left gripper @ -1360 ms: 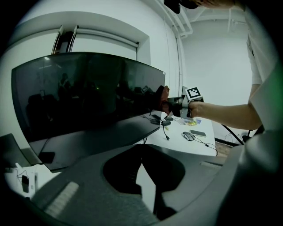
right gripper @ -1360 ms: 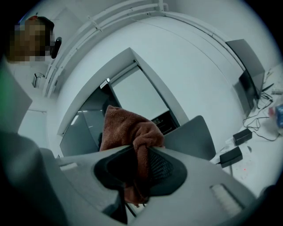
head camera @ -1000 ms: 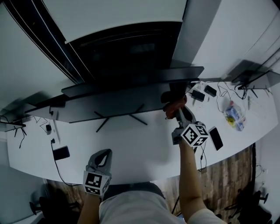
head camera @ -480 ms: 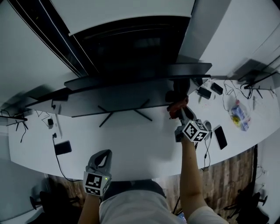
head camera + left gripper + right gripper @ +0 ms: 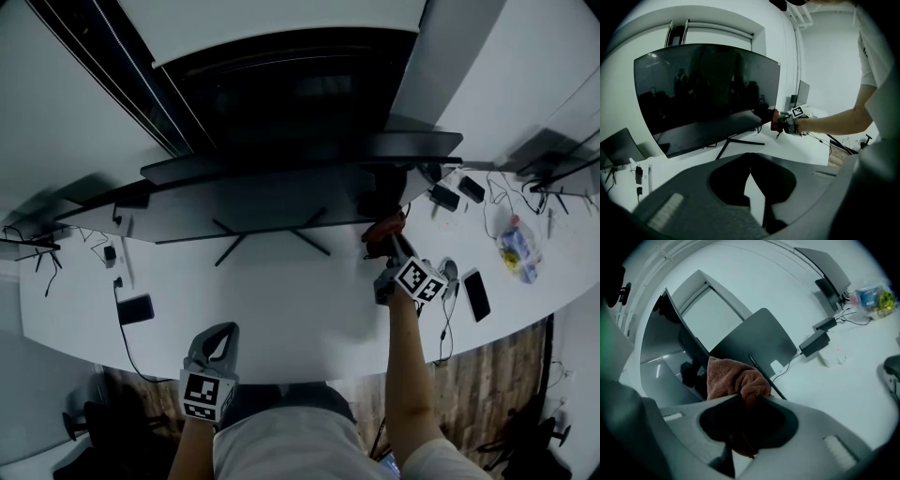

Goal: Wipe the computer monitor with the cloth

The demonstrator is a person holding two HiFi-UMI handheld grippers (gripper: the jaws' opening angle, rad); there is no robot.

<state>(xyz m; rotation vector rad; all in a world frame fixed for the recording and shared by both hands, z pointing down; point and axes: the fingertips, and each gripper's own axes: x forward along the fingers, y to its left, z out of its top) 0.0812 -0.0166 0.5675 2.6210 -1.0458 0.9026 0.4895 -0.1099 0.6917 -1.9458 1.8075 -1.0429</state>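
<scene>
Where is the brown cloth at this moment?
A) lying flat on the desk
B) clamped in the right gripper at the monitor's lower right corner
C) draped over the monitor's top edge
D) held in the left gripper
B: the right gripper is shut on the cloth, and the left gripper view shows the cloth at the lower right corner of the monitor.

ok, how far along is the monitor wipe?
Done: the cloth is picked up and clamped in the right gripper. In hand: it is held at the lower right corner of the monitor; contact with the screen can't be confirmed. Left: nothing shows how much of the screen is wiped, so treat the rest of the panel as open. The left gripper is shut and empty, near the front edge of the desk.
</scene>
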